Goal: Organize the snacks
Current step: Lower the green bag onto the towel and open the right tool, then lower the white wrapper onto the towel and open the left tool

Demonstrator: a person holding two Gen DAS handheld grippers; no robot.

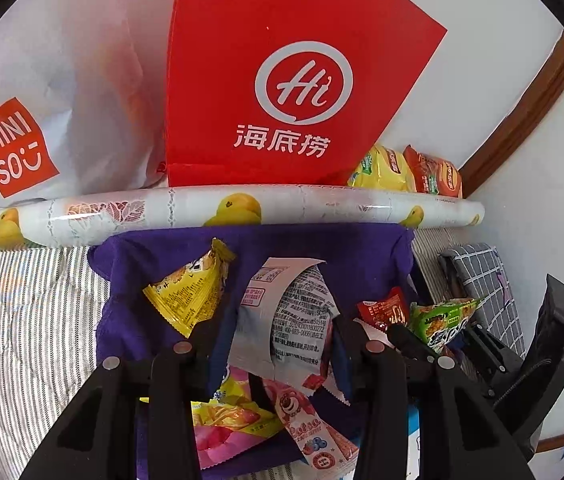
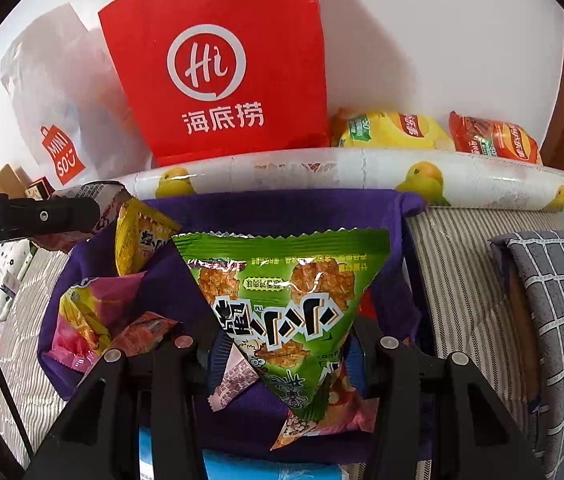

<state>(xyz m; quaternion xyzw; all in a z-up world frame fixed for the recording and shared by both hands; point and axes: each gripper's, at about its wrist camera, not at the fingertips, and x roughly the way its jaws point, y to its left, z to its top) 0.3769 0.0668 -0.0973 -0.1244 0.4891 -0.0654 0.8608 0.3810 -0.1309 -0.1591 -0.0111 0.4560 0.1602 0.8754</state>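
We've got the green packet (image 2: 282, 312) pinched in our right gripper (image 2: 282, 344), white packet (image 1: 290, 312) clamped in our left gripper (image 1: 277, 340), both mid-sort above the purple cloth (image 1: 294, 240) ahead of the jaws; next, we judge, each needs a drop spot.

"Hi 海底捞" on red bag (image 1: 282, 80), "MINISO" on white bag (image 1: 61, 80)

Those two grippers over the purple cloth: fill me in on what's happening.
A person is sorting snacks with a handheld gripper in each hand. The right gripper is shut on a green triangular snack packet, held up over the purple cloth. The left gripper pinches a white wrapper. More packets lie loose on the cloth, and a red paper bag stands behind.
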